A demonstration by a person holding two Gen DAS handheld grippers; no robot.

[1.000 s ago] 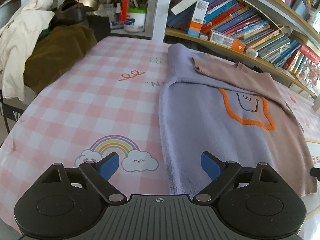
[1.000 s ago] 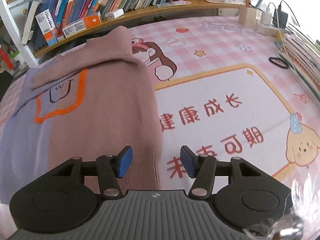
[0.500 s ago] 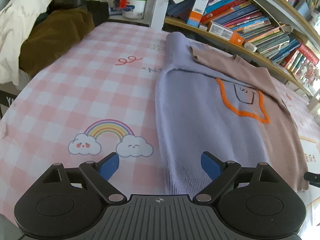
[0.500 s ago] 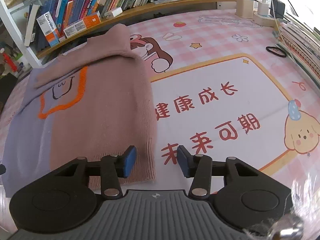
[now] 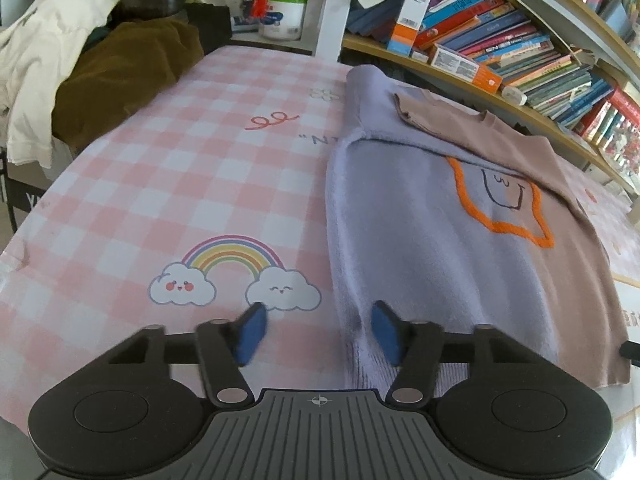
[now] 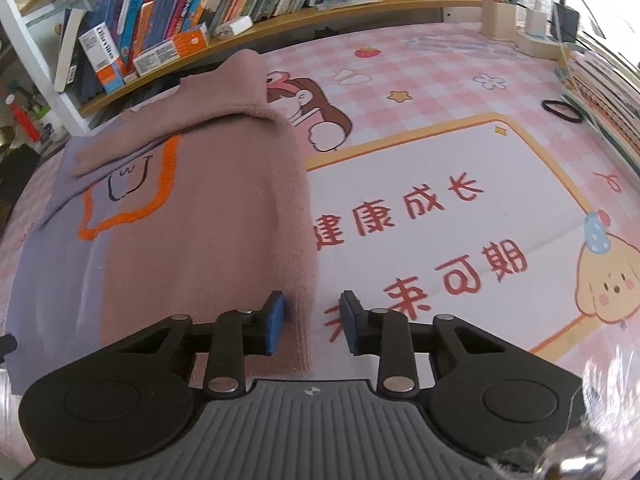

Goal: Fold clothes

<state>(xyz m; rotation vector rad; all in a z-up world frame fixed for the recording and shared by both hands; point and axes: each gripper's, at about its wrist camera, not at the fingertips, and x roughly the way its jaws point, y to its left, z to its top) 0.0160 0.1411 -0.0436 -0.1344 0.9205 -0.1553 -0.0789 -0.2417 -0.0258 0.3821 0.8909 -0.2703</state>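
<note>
Now both tools' jaws, closing, straddle the sweater [image 5: 420,216] hem on the pink checked tablecloth [image 5: 192,152] by bookshelves [image 5: 520,40].

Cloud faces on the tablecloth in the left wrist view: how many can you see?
2. One cloud with red cheeks sits at the rainbow's left foot; the other cloud sits at its right foot, just beyond the left gripper. The sweater may hide more.

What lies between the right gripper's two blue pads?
In the right wrist view, the hem corner of the mauve-and-lilac knitted sweater lies between the right gripper pads, which have just been closing; beside it, bare printed tablecloth.
</note>
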